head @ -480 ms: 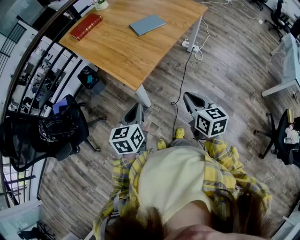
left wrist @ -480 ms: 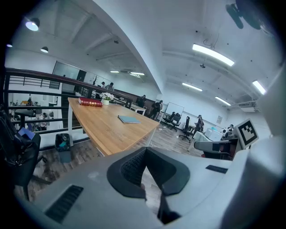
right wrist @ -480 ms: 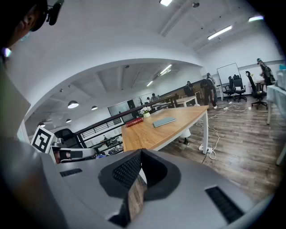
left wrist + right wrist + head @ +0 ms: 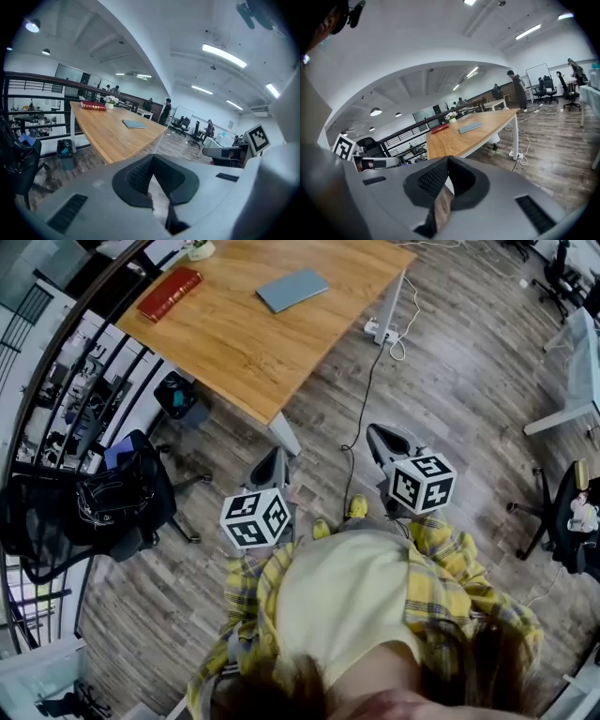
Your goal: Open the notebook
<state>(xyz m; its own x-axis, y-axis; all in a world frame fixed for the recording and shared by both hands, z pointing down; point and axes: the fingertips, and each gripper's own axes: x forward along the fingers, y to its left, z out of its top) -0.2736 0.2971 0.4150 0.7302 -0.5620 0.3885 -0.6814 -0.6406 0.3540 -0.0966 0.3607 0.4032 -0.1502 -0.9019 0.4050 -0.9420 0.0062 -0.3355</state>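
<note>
Risk is confusion: my left gripper (image 4: 271, 463) and right gripper (image 4: 384, 440) hang closed and empty, well short of the table (image 4: 244, 343), so I might reach for the red book (image 4: 172, 292), left of the grey notebook (image 4: 293, 289) lying far across it.

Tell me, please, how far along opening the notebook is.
Done: nothing; the notebook lies closed on the table. In hand: nothing; the left gripper and right gripper are both shut and empty, away from the table. Left: approach and lift the cover.
</note>
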